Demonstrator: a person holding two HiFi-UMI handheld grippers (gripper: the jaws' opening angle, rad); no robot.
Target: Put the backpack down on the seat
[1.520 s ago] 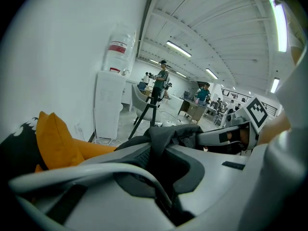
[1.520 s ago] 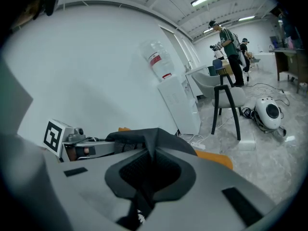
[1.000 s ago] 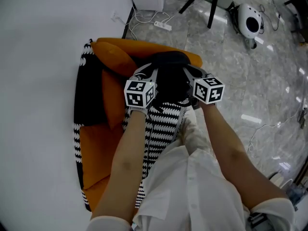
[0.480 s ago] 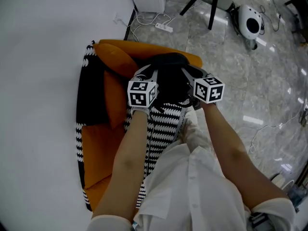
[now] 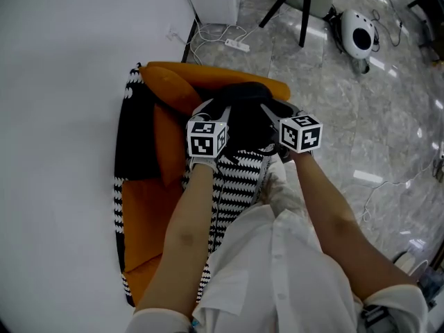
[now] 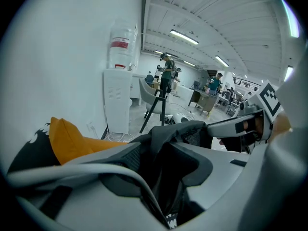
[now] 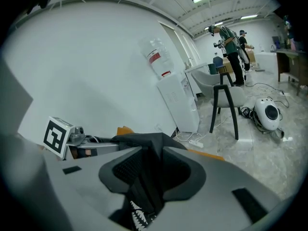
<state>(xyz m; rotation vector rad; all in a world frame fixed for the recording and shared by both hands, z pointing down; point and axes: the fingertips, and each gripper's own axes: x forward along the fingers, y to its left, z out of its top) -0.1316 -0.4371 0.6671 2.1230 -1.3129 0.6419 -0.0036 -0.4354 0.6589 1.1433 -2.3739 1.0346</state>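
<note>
1. Backpack (image 5: 246, 113), black, down on the orange seat (image 5: 142, 210), between both grippers.
2. Left gripper (image 6: 163, 162): jaws opening, a fold of backpack fabric standing between them, pads apart and not pinching it.
3. Right gripper (image 7: 155, 171): jaws opening too, a black strap loose between the pads.
4. Zigzag throw (image 5: 232, 186) under the forearms; white wall (image 5: 55, 116) to the left, marble floor (image 5: 361, 116) to the right.
</note>
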